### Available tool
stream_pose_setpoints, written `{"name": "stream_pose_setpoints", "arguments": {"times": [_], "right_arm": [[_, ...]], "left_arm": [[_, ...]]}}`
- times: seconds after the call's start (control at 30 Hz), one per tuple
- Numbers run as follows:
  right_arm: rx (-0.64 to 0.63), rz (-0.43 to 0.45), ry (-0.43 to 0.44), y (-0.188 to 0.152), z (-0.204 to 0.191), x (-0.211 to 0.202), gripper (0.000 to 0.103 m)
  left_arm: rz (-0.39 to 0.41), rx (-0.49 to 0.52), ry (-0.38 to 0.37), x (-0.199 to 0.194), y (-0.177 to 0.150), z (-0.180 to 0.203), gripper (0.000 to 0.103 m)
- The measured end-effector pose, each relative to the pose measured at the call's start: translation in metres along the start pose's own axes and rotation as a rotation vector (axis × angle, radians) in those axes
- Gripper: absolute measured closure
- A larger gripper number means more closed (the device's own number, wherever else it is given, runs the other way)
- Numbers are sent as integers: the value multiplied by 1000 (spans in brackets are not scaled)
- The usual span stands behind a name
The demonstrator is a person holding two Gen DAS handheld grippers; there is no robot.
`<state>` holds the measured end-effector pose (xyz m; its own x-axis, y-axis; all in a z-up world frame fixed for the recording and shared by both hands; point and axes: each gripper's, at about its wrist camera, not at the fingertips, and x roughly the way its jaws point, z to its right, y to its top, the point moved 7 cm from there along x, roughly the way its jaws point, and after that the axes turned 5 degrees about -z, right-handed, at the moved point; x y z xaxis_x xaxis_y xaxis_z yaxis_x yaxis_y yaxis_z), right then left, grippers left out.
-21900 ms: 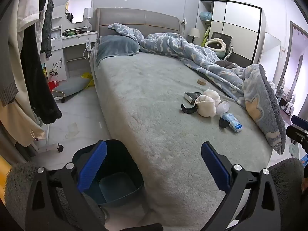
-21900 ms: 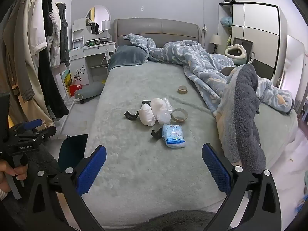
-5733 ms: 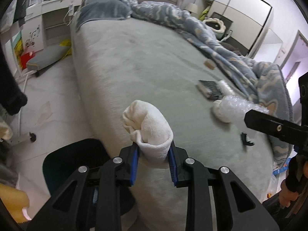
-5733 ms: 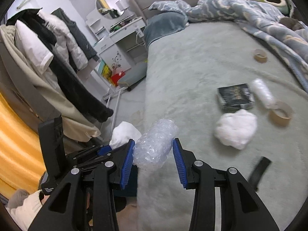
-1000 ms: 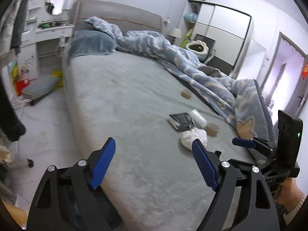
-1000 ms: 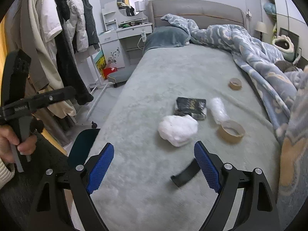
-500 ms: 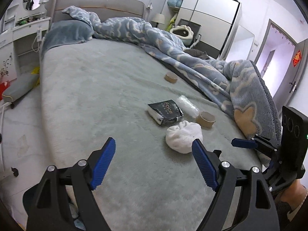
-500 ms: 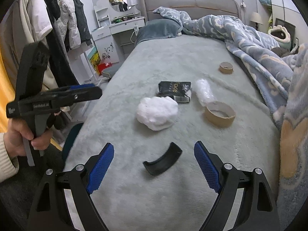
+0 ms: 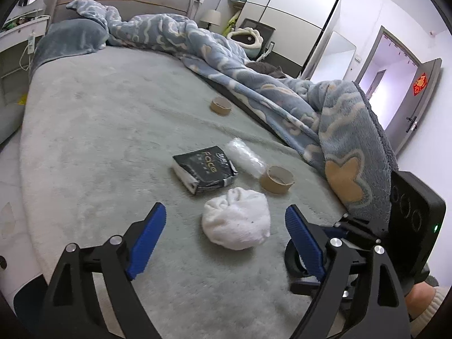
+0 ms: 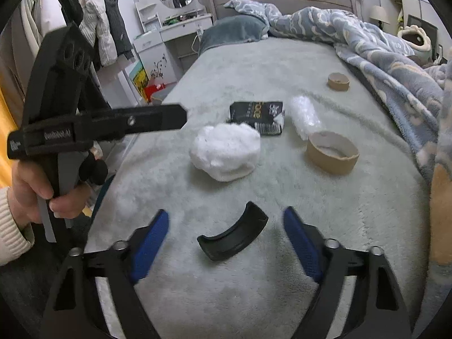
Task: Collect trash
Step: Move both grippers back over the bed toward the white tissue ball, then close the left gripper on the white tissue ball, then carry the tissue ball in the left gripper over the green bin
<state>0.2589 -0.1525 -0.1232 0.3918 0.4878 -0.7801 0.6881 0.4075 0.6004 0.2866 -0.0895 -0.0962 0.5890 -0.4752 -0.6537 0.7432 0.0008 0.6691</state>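
Observation:
A white crumpled wad [image 9: 237,221] lies on the grey bed cover [image 9: 99,141]. My left gripper [image 9: 224,214] straddles it, jaws opening and pads clear of it. In the right wrist view the wad [image 10: 226,151] sits just beyond the left gripper's fingers [image 10: 158,117]. A black curved plastic piece [image 10: 233,236] lies between the blue pads of my right gripper [image 10: 226,216]. Its jaws are closing and the pads do not touch the piece. A black packet [image 9: 204,169], a bubble-wrap roll [image 9: 245,158] and a cardboard tape core [image 9: 278,179] lie behind the wad.
A second tape core [image 9: 220,106] sits farther up the bed. A blue patterned blanket [image 9: 282,90] is heaped along the right side. A dark bin's rim [image 10: 101,195] shows by the bed's left edge, below hanging clothes [image 10: 93,28]. A hand [image 10: 31,195] holds the left gripper.
My left gripper has swung in and down until the white wad lies between its fingers. The right gripper has sunk over the black curved piece and its jaws have narrowed.

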Motion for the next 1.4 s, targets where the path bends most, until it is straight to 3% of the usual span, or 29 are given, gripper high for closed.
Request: {"name": "stream_pose_setpoints", "arguments": {"times": [0.13, 0.2, 0.3, 0.7, 1.13, 1.4], "right_arm": [[-15, -14, -21, -2, 0, 5, 42], [-15, -17, -26, -3, 1, 6, 53], [-15, -5, -27, -2, 1, 3, 57], [124, 11, -111, -7, 45, -18, 57], [215, 74, -75, -6, 67, -45, 57], [243, 126, -65, 16, 62, -57, 57]], "left_arm": [[-24, 13, -12, 10, 0, 6, 14], [-34, 28, -3, 13, 0, 9, 12], [-58, 44, 10, 23, -4, 12, 12], [-105, -1, 7, 44, -9, 11, 14], [-96, 26, 76, 52, -10, 14, 47], [-66, 38, 83, 35, -14, 9, 52]]}}
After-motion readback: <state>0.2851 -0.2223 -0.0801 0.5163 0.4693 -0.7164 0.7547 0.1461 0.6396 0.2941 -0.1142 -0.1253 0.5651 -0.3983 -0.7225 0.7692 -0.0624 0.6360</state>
